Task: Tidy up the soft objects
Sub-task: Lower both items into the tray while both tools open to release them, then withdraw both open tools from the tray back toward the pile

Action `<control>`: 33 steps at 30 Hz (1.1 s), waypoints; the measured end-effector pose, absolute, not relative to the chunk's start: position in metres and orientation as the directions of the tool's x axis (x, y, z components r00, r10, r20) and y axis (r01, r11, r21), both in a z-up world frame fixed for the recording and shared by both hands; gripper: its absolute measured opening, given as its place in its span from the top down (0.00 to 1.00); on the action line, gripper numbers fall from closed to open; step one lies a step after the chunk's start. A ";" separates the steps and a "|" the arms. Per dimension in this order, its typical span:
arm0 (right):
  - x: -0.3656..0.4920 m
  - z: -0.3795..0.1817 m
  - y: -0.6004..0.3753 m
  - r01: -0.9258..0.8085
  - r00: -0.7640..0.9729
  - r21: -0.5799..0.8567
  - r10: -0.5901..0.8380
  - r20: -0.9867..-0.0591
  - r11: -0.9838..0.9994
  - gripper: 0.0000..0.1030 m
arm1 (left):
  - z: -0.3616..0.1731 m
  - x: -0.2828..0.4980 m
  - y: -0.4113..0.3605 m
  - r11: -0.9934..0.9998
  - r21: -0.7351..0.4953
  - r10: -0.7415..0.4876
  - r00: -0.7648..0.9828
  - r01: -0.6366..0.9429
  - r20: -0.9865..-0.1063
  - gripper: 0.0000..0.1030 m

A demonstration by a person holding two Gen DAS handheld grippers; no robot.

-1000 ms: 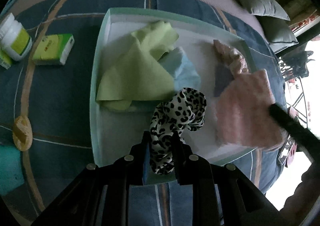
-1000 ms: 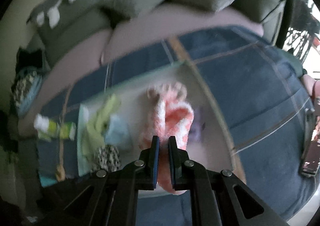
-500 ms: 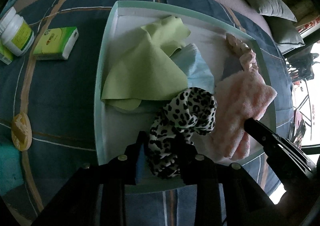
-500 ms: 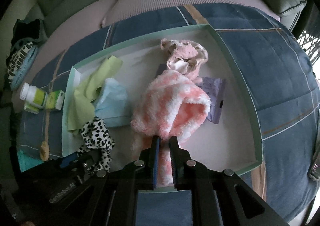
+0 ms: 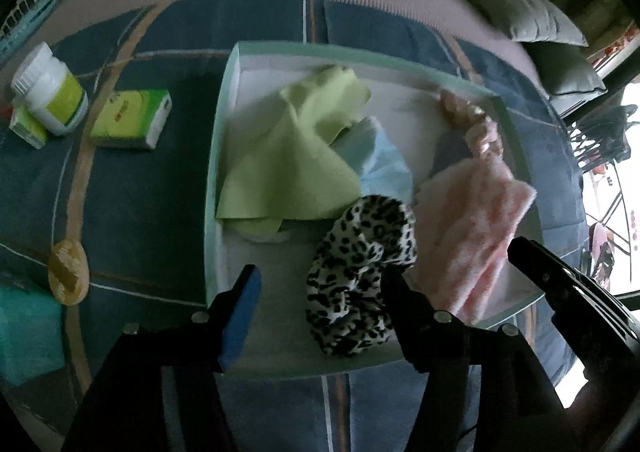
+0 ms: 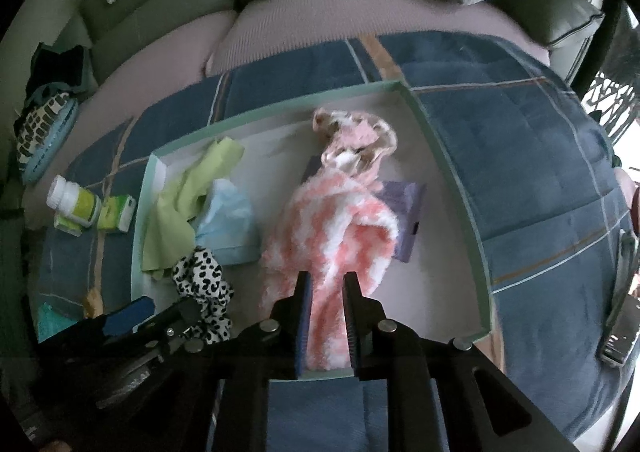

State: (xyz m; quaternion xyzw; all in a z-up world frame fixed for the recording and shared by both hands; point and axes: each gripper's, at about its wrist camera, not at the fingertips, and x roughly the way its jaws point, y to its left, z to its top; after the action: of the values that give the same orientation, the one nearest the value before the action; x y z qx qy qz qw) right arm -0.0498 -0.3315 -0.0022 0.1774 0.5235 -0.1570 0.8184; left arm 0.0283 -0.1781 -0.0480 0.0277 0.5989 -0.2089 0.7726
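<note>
Sofa cushions ring a blue quilt carrying the shallow tray [image 5: 224, 123]; the left tool [image 5: 320, 292] is opening, its jaws clear of the leopard scrunchie [image 5: 360, 272] dropped at six o'clock. Seen from the right wrist, the right tool [image 6: 326, 292] is opening too, the pink fuzzy sock [image 6: 332, 236] lying loose between its jaws at tray centre, apparently just set down.

One tray [image 6: 460, 187] — two cloths [image 6: 180, 203], two small boxes [image 5: 132, 119], one bottle [image 5: 50, 91]

Each camera sat on a gripper and looked steeply down, from close up, at a green-edged tray [image 5: 224, 139] on a blue blanket [image 6: 520, 155]. The left camera looked at the tray's left part, the right camera at its middle and right part. Both saw the same tray and the spotted cloth [image 5: 360, 272].
</note>
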 end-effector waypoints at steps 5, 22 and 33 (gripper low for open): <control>-0.057 0.020 -0.336 0.460 0.462 0.141 -0.101 -0.881 0.877 0.83 | -0.031 0.027 -0.172 0.915 -0.212 -0.307 0.251 0.344 -0.918 0.33; -0.029 0.022 -0.283 0.338 0.506 0.147 -0.048 -0.861 0.930 0.42 | -0.010 0.055 -0.081 0.975 -0.193 -0.220 0.396 0.108 -0.891 0.13; -0.018 0.007 -0.276 0.335 0.494 0.158 -0.030 -0.869 0.929 0.23 | -0.010 0.059 -0.065 0.979 -0.186 -0.204 0.432 0.085 -0.878 0.11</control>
State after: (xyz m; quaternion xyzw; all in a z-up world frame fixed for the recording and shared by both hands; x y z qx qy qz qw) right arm -0.0179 -0.2758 0.0075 0.1551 0.4916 -0.1074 0.8501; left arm 0.0594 -0.0648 -0.0101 -0.0570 0.5259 -0.0856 0.8443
